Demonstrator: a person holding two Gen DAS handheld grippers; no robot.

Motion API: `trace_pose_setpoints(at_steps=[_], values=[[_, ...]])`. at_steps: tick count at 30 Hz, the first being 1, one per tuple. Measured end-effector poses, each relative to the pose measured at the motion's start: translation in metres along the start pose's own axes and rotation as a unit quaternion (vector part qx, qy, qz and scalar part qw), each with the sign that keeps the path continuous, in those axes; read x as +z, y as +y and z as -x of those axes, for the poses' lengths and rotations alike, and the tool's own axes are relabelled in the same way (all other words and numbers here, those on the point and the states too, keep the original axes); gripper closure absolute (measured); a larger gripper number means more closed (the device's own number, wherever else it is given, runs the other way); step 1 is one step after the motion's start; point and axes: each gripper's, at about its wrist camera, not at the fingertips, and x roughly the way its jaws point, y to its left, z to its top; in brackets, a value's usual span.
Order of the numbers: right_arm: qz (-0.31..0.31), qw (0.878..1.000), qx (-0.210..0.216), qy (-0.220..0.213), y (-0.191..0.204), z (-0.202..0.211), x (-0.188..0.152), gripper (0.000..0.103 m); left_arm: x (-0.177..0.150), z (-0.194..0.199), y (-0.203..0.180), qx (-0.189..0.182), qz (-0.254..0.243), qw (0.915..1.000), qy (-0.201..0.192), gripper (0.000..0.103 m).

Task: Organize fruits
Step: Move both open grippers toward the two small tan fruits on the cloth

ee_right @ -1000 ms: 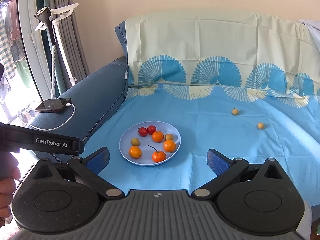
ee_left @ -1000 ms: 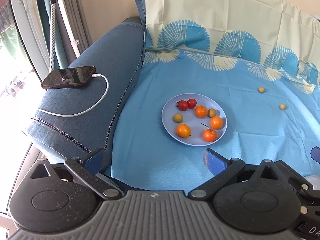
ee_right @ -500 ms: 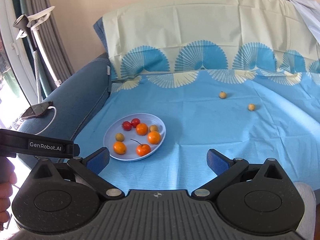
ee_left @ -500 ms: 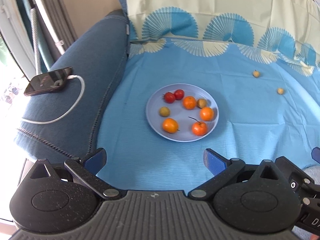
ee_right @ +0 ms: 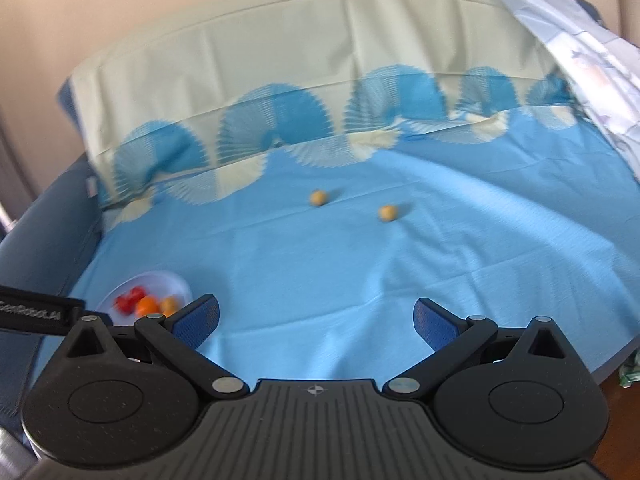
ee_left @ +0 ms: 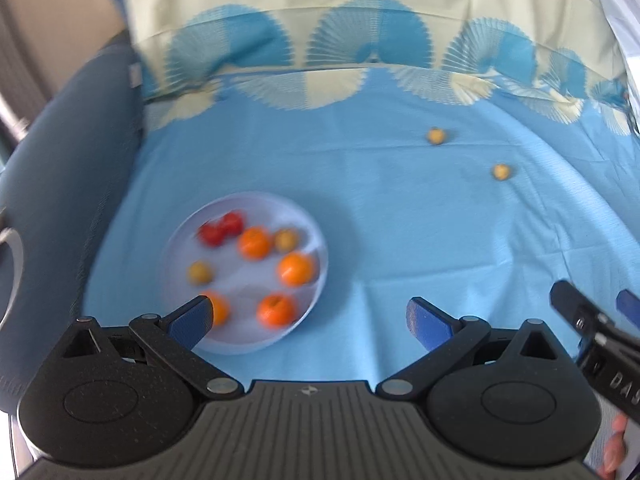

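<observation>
- Resting on the blue sheet (ee_left: 400, 240), a pale plate (ee_left: 312, 240) carries the gathered fruit: two red tomatoes (ee_left: 222, 228), four orange fruits (ee_left: 295, 269) and two yellowish ones (ee_left: 200, 273); all are blurred in the left wrist view.
- Left gripper (ee_left: 308, 318): jaws spread wide, nothing between them. The plate sits just ahead and to the left; the left fingertip (ee_left: 190, 320) overlaps the plate's near rim and partly hides one orange fruit.
- Two loose yellow fruits lie on the sheet, well apart from the plate: far fruit (ee_right: 318, 198) and near fruit (ee_right: 387, 213), close to each other.
- Right gripper (ee_right: 316, 318): jaws also spread wide, empty. Both loose fruits lie ahead of it, roughly along its centre line, well beyond the fingertips.
- In the right wrist view the plate shows only at lower left, partly hidden behind the left finger.
- Sofa arm (ee_left: 60, 184), dark blue, borders the sheet on the left.
</observation>
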Motion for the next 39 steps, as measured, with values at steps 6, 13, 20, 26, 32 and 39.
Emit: trace_pose_setpoints(at_steps=[6, 13, 20, 26, 32, 39], values=[[-0.019, 0.998, -0.062, -0.016, -0.047, -0.074, 0.031, 0.001, 0.066, -0.065, -0.057, -0.036, -0.031, 0.9989, -0.002, 0.0], [-0.019, 0.995, -0.099, -0.001, -0.084, -0.19, 0.055, 0.001, 0.139, -0.172, -0.106, -0.031, -0.053, 0.9981, -0.004, 0.0], [0.01, 0.995, -0.078, 0.055, -0.086, -0.299, 0.069, 0.001, 0.182, -0.261, -0.138, -0.021, -0.105, 0.994, -0.022, 0.0], [0.057, 0.993, -0.102, 0.004, -0.073, -0.319, 0.056, 0.0, 0.192, -0.298, -0.141, -0.039, -0.099, 0.9939, -0.03, 0.0], [0.063, 0.993, -0.098, -0.002, -0.074, -0.317, 0.054, 0.0, 0.191, -0.303, -0.133, -0.057, -0.073, 0.9953, -0.027, 0.0], [0.063, 0.993, -0.098, -0.005, -0.075, -0.316, 0.053, 0.001, 0.194, -0.301, -0.133, -0.062, -0.068, 0.9957, -0.007, 0.0]])
